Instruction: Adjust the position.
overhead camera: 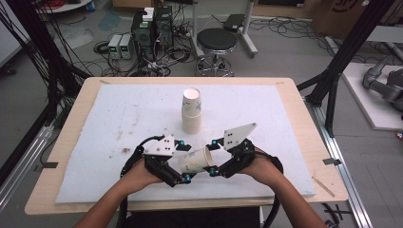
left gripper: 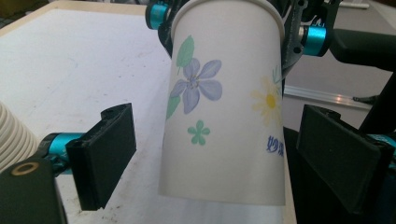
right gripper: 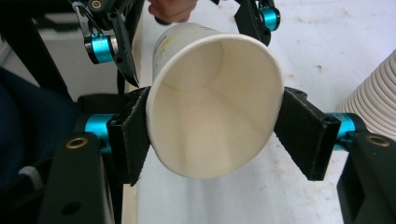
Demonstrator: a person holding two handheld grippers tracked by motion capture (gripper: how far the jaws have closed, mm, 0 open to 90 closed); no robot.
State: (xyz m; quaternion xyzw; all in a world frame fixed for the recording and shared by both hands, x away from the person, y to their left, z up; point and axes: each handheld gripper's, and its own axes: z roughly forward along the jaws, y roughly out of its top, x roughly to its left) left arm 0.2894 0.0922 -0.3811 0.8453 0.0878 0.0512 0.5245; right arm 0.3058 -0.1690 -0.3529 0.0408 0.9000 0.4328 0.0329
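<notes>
Low at the centre of the high view, above the near edge of the white padded mat (overhead camera: 119,142) on the pale wooden table (overhead camera: 76,102): white paper cup printed with blue, yellow and green flowers (overhead camera: 196,160), lying on its side in mid-air between the two hand-held tools. Rim turned toward the right of that frame, base toward the left.

Clamped at the rim end by the right gripper (overhead camera: 212,156): both black pads pressed flat against opposite sides of the cup wall just behind the mouth, narrowly set, cup mouth (right gripper: 215,105) facing straight into the right gripper view and the empty inside plain to see. Pad on the left of that frame (right gripper: 133,135) touching the paper, likewise the one on the right.

Round the base end, the left gripper (overhead camera: 184,163): jaws spread wide, holding nothing. Seen from the left gripper view, cup (left gripper: 226,107) hanging between the two black pads with a clear gap on either side, no contact with the pad at lower left (left gripper: 105,154) nor with the one at lower right.

Farther up the mat, just above centre in the high view, standing upright and apart from both tools: tall stack of nested white paper cups (overhead camera: 192,111); ribbed edge of that stack at the right border of the right gripper view (right gripper: 373,102) and the left border of the left gripper view.
</notes>
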